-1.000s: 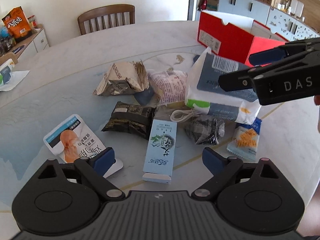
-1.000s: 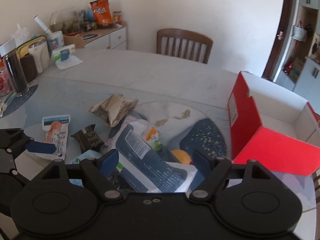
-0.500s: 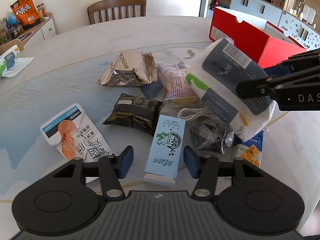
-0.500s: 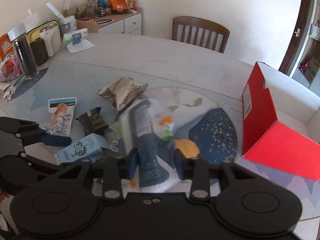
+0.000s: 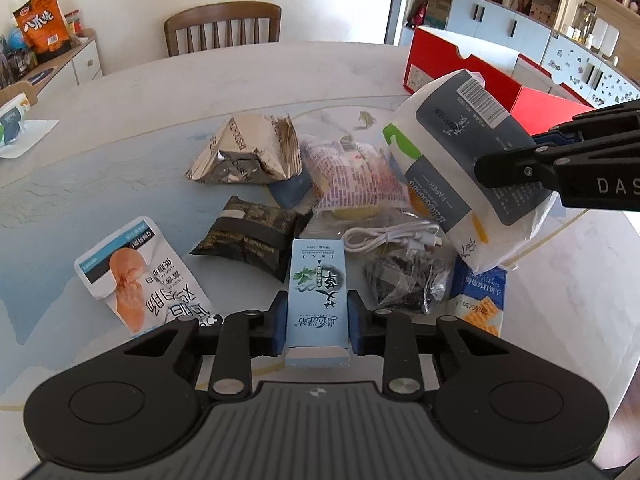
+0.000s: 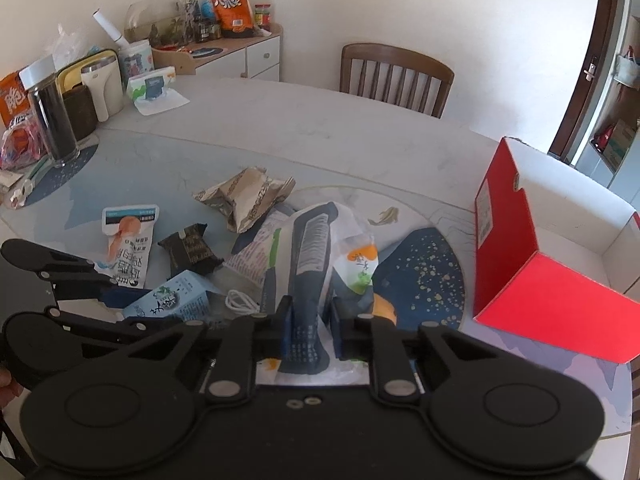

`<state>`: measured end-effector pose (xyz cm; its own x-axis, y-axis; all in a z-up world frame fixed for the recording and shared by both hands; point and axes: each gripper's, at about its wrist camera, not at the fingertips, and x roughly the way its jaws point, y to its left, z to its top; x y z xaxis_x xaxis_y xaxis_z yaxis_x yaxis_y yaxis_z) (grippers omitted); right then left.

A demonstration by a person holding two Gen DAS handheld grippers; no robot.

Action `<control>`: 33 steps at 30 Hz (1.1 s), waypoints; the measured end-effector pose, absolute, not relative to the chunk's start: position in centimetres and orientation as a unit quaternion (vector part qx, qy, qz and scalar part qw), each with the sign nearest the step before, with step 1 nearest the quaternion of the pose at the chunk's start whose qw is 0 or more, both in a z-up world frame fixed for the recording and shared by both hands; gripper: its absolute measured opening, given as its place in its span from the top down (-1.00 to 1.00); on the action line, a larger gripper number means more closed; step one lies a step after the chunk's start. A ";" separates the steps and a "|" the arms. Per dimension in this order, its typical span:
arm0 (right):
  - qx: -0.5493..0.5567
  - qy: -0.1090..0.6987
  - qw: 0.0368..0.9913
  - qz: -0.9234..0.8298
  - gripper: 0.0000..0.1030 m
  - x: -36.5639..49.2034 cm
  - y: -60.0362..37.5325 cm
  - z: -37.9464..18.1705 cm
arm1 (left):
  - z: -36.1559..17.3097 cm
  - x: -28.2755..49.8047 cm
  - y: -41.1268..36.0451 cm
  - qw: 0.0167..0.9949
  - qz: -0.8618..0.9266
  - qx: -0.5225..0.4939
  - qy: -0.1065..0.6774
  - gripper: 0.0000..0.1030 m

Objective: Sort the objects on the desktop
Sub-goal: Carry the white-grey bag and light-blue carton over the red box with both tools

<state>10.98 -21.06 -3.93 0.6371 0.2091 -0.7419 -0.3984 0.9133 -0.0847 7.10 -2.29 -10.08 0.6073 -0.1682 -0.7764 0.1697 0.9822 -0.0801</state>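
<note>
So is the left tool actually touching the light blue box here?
Touching. In the left wrist view, both blue pads of the left tool press against the sides of the light blue box, with no gap visible.

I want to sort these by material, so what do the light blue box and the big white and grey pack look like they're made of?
Light blue box: likely matte printed cardboard, with flat faces, crisp edges and a pale end flap. White and grey pack: probably thin glossy plastic film over soft paper tissue; it wrinkles, shines and is printed PAPER.

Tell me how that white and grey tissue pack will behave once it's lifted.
The tissue pack looks soft: its wrapper bunches between the right gripper's pads, so it will probably sag. Likely light for its bulk. The glossy film may slip.
</note>
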 end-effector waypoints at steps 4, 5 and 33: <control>-0.112 0.387 0.901 0.162 0.68 10.7 -21.5 -3.3 | -9.6 6.9 -2.0 0.897 -0.094 -0.006 0.432 0.46; -0.109 0.387 0.902 0.160 0.68 10.7 -21.7 -3.1 | -9.5 6.8 -2.0 0.897 -0.093 -0.007 0.431 0.46; -0.060 0.344 0.926 0.144 0.69 10.3 -28.0 2.7 | -2.2 9.1 -6.6 0.918 -0.117 0.015 0.379 0.46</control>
